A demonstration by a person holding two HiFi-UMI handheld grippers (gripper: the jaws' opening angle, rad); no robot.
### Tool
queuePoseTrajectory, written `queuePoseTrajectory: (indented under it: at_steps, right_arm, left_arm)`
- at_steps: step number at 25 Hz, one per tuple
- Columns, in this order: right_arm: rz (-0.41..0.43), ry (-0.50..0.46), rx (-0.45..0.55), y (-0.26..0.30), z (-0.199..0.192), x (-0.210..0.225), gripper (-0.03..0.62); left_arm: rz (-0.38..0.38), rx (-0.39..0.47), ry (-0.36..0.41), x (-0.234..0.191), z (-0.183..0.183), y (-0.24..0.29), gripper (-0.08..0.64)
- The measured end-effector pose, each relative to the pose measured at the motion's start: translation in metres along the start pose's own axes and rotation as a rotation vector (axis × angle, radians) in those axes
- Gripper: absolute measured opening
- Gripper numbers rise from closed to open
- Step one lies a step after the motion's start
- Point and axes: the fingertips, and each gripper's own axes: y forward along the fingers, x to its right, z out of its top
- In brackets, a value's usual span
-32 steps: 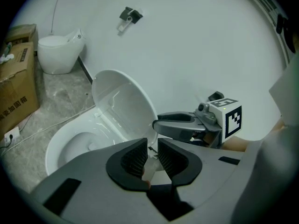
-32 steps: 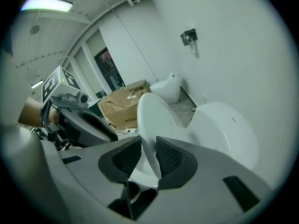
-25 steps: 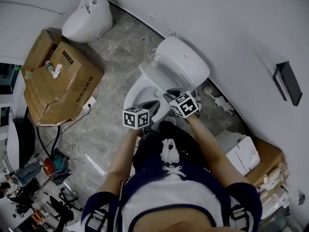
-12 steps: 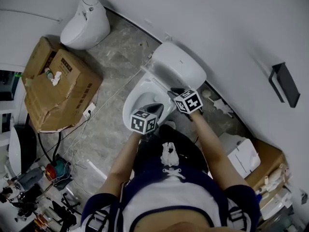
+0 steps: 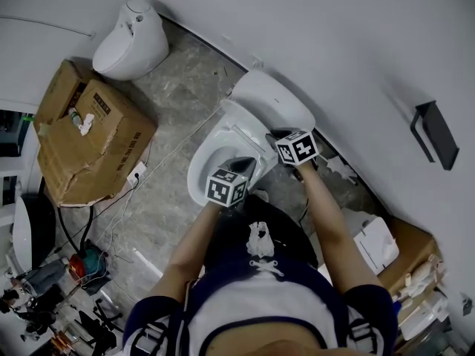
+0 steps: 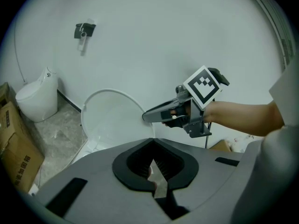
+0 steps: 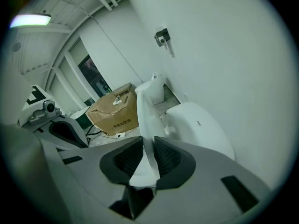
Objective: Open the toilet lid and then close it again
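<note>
The white toilet (image 5: 210, 170) stands against the wall with its lid (image 5: 239, 130) lifted partway. My right gripper (image 5: 270, 136) holds the lid's right edge. In the right gripper view the thin lid edge (image 7: 145, 136) runs between the jaws, which have just been closing onto it, and both pads touch it. My left gripper (image 5: 245, 163) hovers over the bowl's near side, shut and empty. The left gripper view shows its closed jaws (image 6: 154, 168), the raised lid (image 6: 114, 118) ahead and the right gripper (image 6: 147, 116) at the lid's rim.
A second white toilet (image 5: 132, 39) stands at the far left by the wall. Cardboard boxes (image 5: 89, 128) sit on the floor to the left, with cables beside them. A black holder (image 5: 433, 132) hangs on the wall at right, and a white box (image 5: 375, 239) lies below it.
Both grippers have moved toward the wall. The right one has carried the lid's edge with it, so the lid stands steeper. The left gripper has slid in over the bowl.
</note>
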Motion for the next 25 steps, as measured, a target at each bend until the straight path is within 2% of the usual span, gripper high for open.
queuePoseTrajectory:
  at_steps: [16,21,25]
  right_arm:
    - [-0.145,0.066,-0.011,-0.005,0.008,0.062,0.06]
    - [-0.172,0.051,-0.017,-0.005,0.009,0.065,0.057]
    - [-0.205,-0.002,-0.009,-0.004,0.008,0.069,0.055]
  left_arm:
    - [0.0,0.034,0.01,0.005,0.015,0.002,0.006]
    - [-0.001,0.055,0.015,0.005,0.022,-0.001,0.006]
    - [0.006,0.06,0.012,0.004,0.024,0.0,0.006]
